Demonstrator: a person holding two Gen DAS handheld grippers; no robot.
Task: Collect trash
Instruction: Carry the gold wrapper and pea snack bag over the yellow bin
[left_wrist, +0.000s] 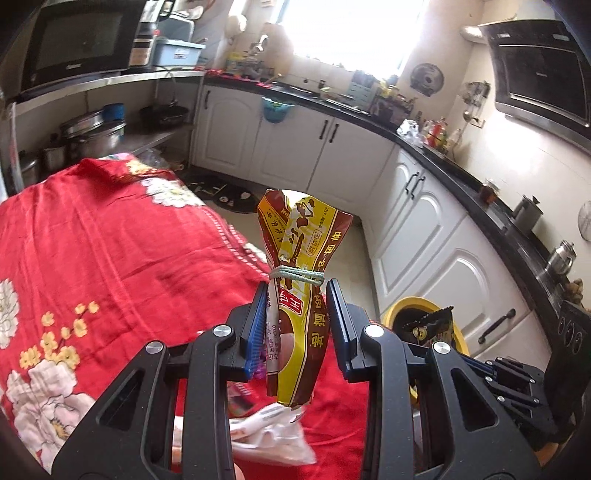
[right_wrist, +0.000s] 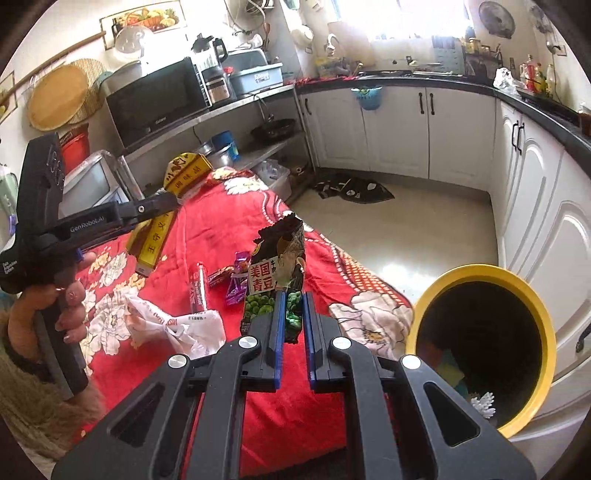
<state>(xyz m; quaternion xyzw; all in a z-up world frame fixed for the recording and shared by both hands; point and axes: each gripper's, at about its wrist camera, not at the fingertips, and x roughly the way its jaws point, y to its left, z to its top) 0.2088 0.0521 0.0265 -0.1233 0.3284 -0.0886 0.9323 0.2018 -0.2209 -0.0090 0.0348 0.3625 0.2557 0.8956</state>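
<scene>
My left gripper (left_wrist: 296, 291) is shut on a yellow-and-brown seasoning packet (left_wrist: 295, 295) tied with a green band, held upright above the red tablecloth (left_wrist: 92, 258). In the right wrist view that packet (right_wrist: 155, 240) hangs from the left gripper (right_wrist: 162, 201) over the table. My right gripper (right_wrist: 293, 299) is shut on a black-and-green pea snack bag (right_wrist: 277, 273), held above the table edge. The yellow-rimmed trash bin (right_wrist: 546, 332) stands to the right on the floor; it also shows in the left wrist view (left_wrist: 399, 310), with the pea bag (left_wrist: 430, 326) over it.
On the red cloth lie a crumpled white wrapper (right_wrist: 173, 325), a purple wrapper (right_wrist: 236, 284) and a clear tube wrapper (right_wrist: 197, 288). White cabinets (right_wrist: 535, 206) line the right side, with a floor mat (right_wrist: 351, 188) beyond. A steel shelf with a microwave (right_wrist: 155, 99) stands behind the table.
</scene>
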